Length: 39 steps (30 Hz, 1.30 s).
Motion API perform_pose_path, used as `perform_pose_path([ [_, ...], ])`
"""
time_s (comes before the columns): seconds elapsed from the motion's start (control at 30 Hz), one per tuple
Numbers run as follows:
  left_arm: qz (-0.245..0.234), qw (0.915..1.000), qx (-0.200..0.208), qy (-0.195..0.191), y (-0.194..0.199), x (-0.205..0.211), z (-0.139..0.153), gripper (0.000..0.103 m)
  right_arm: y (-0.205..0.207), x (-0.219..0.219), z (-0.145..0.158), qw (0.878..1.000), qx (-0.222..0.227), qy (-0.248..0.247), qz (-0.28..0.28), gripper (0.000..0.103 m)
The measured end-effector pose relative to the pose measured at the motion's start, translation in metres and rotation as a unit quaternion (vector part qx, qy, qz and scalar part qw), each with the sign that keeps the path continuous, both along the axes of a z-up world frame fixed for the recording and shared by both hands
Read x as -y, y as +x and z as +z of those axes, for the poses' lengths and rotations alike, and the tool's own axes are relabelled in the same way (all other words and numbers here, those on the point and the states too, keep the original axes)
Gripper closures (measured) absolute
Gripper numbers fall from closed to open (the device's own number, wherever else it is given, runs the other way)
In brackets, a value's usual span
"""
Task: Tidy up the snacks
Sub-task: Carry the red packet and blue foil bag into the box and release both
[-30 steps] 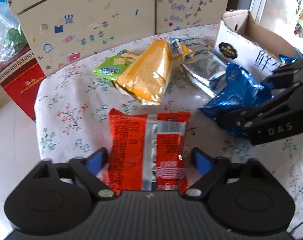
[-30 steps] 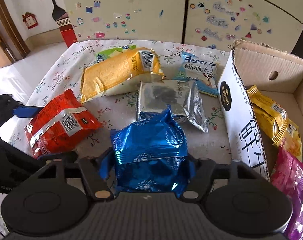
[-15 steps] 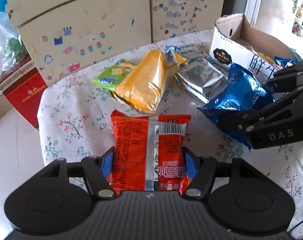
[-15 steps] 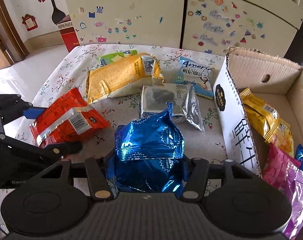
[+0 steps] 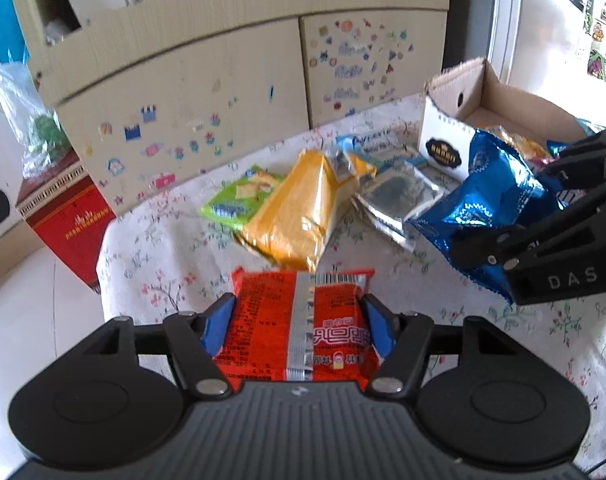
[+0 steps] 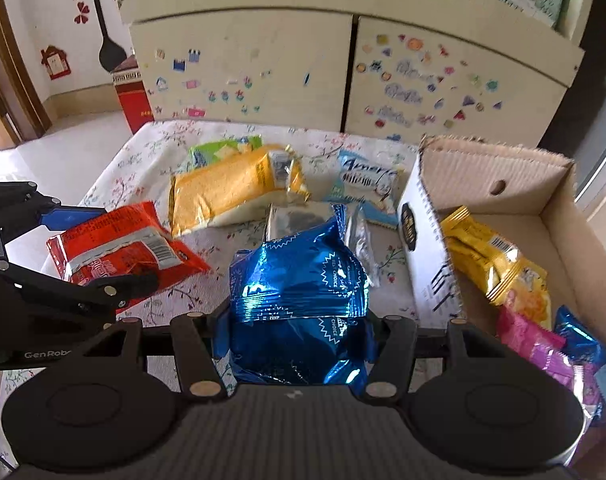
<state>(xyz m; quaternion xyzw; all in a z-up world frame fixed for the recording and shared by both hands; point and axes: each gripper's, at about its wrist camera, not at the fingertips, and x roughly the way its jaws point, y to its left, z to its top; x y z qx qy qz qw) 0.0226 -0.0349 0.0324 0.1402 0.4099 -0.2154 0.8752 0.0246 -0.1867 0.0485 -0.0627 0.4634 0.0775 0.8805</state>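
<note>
Your left gripper clamps red packet, jaws just closed on it. Your right gripper clamps blue packet, jaws likewise just closed; cardboard box beside.

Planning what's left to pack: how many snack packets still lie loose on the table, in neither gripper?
4: green packet, orange packet, pale blue packet, silver packet, clustered mid-table. More may hide beneath.

Black grippers, blue-padded fingers, silver screws, white "DAS" lettering.
</note>
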Motion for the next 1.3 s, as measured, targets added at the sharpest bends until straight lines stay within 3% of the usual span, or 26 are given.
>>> perform_pose_path([
  [0.13, -0.003, 0.9999, 0.012, -0.009, -0.001, 0.005, 0.01, 0.044, -0.004, 0.002, 0.007, 1.0, 0.012, -0.006, -0.001, 0.039],
  [0.27, -0.011, 0.9997, 0.018, -0.013, -0.002, 0.012, 0.014, 0.045, -0.008, 0.005, 0.012, 1.0, 0.016, -0.002, 0.0, 0.039],
  [0.4, -0.013, 0.9997, -0.004, -0.022, 0.005, 0.006, 0.013, 0.046, -0.009, 0.01, 0.011, 1.0, 0.013, -0.001, -0.008, 0.039],
  [0.5, 0.003, 0.9986, -0.034, -0.041, 0.013, -0.008, 0.01, 0.039, -0.01, 0.014, 0.012, 1.0, 0.011, 0.007, -0.014, 0.039],
  [0.6, 0.011, 0.9966, -0.058, -0.058, 0.018, -0.013, 0.002, 0.023, -0.009, 0.015, 0.012, 1.0, 0.01, 0.008, -0.02, 0.039],
  [0.8, -0.018, 0.9964, -0.082, -0.007, 0.014, 0.005, -0.029, 0.018, -0.009, 0.013, 0.011, 1.0, 0.006, 0.014, -0.018, 0.039],
  [0.9, -0.007, 0.9969, -0.078, -0.009, 0.013, 0.005, -0.038, 0.025, -0.009, 0.015, 0.01, 1.0, 0.004, 0.015, -0.019, 0.039],
  [0.93, -0.007, 0.9966, -0.08, -0.018, 0.013, 0.004, -0.036, 0.037, -0.009, 0.015, 0.011, 1.0, 0.004, 0.015, -0.019, 0.039],
  [1.07, -0.018, 0.9986, -0.049, -0.012, 0.007, 0.011, -0.025, 0.037, -0.01, 0.018, 0.011, 1.0, 0.005, 0.019, -0.024, 0.039],
  [1.3, 0.014, 0.9985, -0.02, -0.048, 0.011, 0.008, 0.004, 0.037, -0.013, 0.022, 0.017, 0.999, 0.013, 0.026, -0.028, 0.039],
])
